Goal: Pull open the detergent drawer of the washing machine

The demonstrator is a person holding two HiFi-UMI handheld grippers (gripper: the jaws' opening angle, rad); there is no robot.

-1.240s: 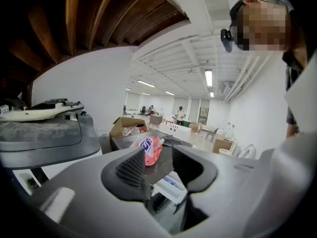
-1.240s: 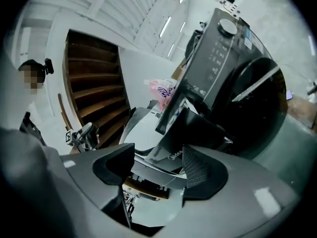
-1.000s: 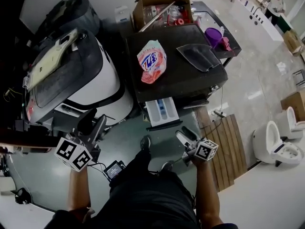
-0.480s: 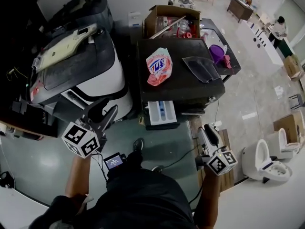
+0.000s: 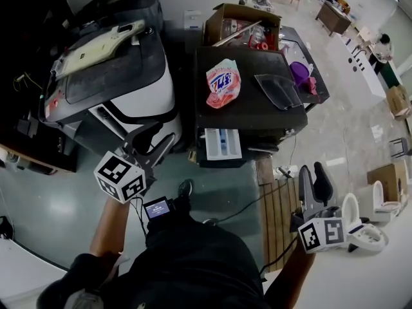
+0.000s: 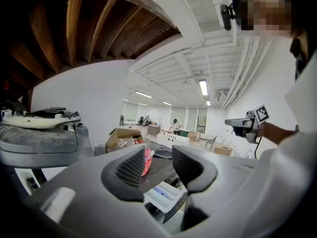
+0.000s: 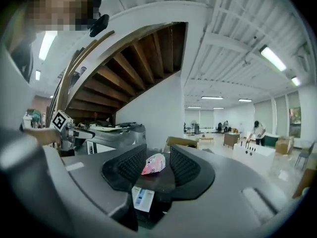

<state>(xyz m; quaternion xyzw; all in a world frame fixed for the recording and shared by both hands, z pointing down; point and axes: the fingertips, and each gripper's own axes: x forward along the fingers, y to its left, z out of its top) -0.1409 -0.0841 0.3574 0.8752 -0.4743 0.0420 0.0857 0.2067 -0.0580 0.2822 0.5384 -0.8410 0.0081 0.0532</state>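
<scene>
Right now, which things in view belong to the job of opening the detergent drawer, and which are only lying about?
Belong to the job: washing machine, detergent drawer (already pulled out).

Lying about: pink bag, cardboard box, purple container, toilet, wooden board.

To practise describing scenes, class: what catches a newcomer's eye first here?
The pink bag lying on the dark washing machine at centre stands out, with the white detergent drawer pulled open at its front, just below. A white toilet sits on the floor at lower right.
</scene>
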